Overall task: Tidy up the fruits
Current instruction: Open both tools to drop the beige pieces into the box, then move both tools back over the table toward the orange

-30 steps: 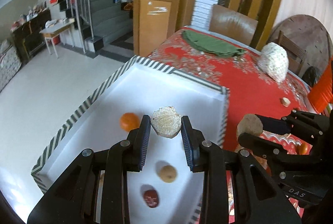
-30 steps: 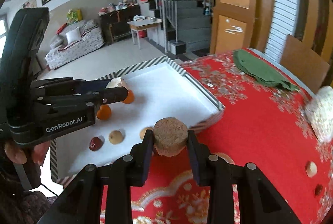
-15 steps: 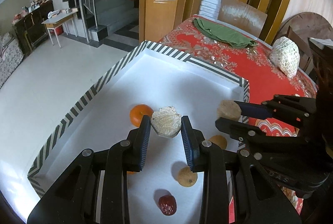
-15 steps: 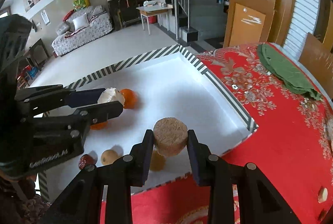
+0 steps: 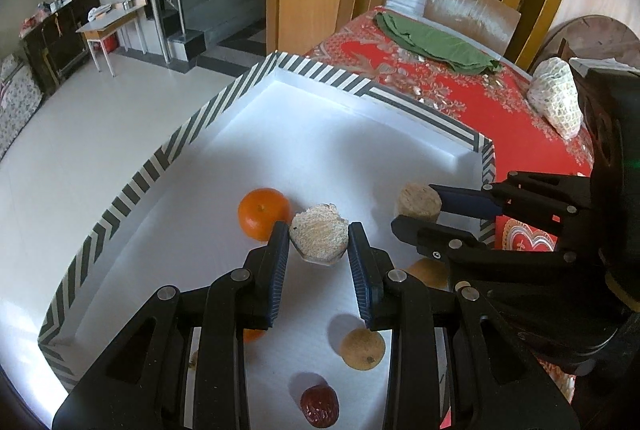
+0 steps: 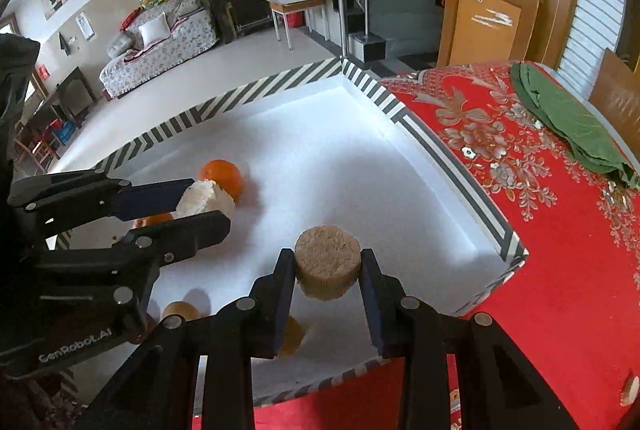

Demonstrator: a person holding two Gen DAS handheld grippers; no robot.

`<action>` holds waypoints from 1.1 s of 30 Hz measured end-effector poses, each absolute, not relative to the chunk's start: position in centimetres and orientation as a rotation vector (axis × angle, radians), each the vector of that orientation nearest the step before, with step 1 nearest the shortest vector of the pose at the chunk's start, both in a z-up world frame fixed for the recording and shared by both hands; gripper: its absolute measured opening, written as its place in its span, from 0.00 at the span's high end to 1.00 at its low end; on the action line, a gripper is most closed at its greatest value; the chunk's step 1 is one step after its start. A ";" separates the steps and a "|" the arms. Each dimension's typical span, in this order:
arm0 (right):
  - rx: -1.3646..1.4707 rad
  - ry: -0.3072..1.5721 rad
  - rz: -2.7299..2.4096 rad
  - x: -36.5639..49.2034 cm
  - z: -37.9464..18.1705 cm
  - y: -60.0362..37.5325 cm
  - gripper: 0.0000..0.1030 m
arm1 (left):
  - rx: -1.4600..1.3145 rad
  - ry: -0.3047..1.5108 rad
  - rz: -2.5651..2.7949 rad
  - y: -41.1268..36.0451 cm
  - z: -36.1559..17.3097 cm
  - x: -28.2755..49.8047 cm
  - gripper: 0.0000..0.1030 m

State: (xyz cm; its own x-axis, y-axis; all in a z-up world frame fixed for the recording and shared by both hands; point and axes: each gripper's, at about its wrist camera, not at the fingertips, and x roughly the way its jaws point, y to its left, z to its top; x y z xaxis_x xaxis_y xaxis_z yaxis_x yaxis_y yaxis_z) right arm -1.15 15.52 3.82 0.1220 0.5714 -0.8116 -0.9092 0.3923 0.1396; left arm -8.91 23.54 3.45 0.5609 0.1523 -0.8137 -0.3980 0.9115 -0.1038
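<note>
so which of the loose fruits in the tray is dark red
The date, nearest the camera in the left wrist view; the tangerine is orange, the round fruit beside it tan.

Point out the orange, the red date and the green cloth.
orange (image 5: 262, 213): left wrist view, middle of its peel.
red date (image 5: 319, 405): left wrist view, its wrinkled top.
green cloth (image 6: 568, 118): right wrist view, middle fold.

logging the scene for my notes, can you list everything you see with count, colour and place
tray: 1, white with striped rim, on the table edge
tablecloth: 1, red, floral
oranges: 2, orange, in tray; one half hidden
tan round fruits: 2, in tray
red date: 1, dark red, in tray
green cloth: 1, far end of table
mesh-wrapped lump: 1, whitish, on table
beige chunks: 2, one in each gripper
left gripper: black, over tray
right gripper: black, over tray
</note>
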 end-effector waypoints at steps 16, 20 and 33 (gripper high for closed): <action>-0.326 0.866 1.105 -1.4 6.5 11.5 0.66 | -0.278 0.846 0.345 22.1 5.6 -9.6 0.37; -0.250 0.828 1.077 -1.7 8.2 7.3 0.60 | -0.255 0.829 0.281 19.7 6.8 -9.3 0.34; -0.177 0.861 0.822 -1.4 7.6 -7.1 0.57 | -0.170 0.856 0.069 9.6 7.1 -6.6 0.34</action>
